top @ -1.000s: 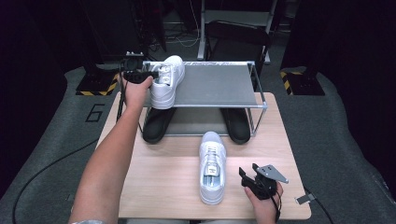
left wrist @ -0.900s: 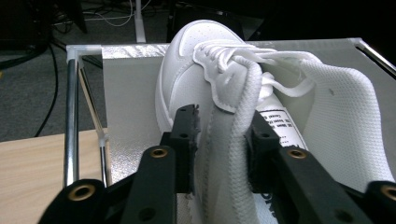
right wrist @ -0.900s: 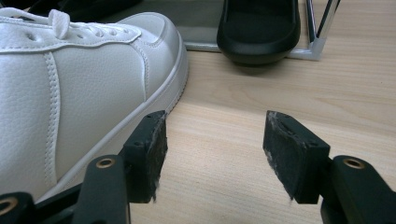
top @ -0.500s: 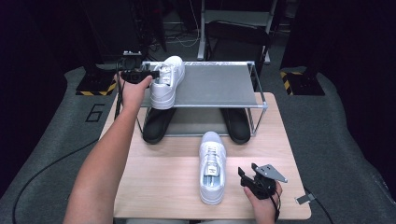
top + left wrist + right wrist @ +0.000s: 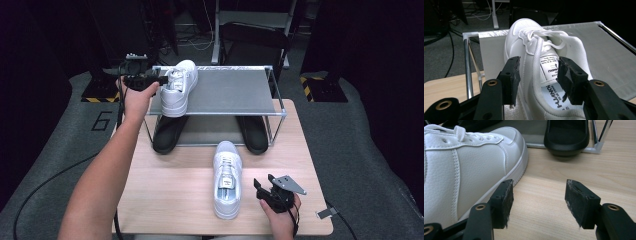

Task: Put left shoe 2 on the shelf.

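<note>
A white sneaker (image 5: 179, 90) rests on the left end of the grey rack shelf (image 5: 230, 92), toe pointing away. My left gripper (image 5: 161, 79) is at its heel. In the left gripper view the jaws stand apart around the sneaker's (image 5: 529, 37) side wall and tongue, and the left gripper (image 5: 539, 77) is open. A second white sneaker (image 5: 227, 177) lies on the wooden table in front of the rack. My right gripper (image 5: 262, 192) sits just right of it near the front edge. The right gripper (image 5: 537, 200) is open over bare wood, with that sneaker (image 5: 461, 165) beside its left jaw.
Two black shoes (image 5: 167, 135) (image 5: 253, 134) stand under the shelf on the rack's lower level; one black toe (image 5: 566, 137) lies ahead of my right gripper. The rack's metal posts (image 5: 270, 127) frame the shelf. A small clip (image 5: 325, 213) lies at the table's front right corner.
My left hand has shifted slightly left and back at the sneaker's heel. The sneaker on the shelf has stayed put. The right gripper has not moved.
</note>
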`<action>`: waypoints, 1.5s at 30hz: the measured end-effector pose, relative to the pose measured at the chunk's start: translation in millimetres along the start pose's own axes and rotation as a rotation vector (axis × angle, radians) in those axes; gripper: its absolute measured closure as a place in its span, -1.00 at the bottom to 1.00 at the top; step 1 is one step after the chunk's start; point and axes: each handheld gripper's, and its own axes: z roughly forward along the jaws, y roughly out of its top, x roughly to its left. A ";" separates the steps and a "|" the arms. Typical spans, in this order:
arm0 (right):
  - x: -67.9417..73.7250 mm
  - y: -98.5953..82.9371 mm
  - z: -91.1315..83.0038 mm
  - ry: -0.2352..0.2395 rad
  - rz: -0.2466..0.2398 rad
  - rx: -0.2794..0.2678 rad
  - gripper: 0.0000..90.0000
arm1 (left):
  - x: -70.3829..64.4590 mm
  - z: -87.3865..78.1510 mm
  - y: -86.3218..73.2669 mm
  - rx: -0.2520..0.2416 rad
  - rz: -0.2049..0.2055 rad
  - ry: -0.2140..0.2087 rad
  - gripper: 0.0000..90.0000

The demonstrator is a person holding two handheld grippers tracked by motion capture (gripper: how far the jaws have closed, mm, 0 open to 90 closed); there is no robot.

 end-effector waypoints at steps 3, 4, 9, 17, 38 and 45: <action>-0.1 0.0 0.2 -0.002 -0.004 0.004 -0.13 | 1.4 -1.6 -0.1 -0.003 -0.004 0.004 0.17; 0.0 0.1 0.2 -0.001 -0.003 0.004 -0.13 | 1.7 -1.9 -0.1 -0.001 -0.006 0.004 0.17; 0.2 0.0 0.3 -0.003 -0.003 0.001 -0.13 | 3.0 -1.8 -1.5 0.006 -0.001 0.004 0.18; 0.1 0.1 0.2 0.000 -0.002 0.005 -0.13 | 6.8 -5.7 -8.3 0.007 -0.019 -0.004 0.18; 4.9 1.0 0.4 0.009 -0.015 0.002 -0.13 | 4.5 -41.7 -19.6 -0.009 -0.006 -0.067 0.19; 10.7 2.4 0.1 0.013 -0.023 0.006 -0.13 | 10.0 -54.5 -36.1 -0.013 -0.013 -0.091 0.20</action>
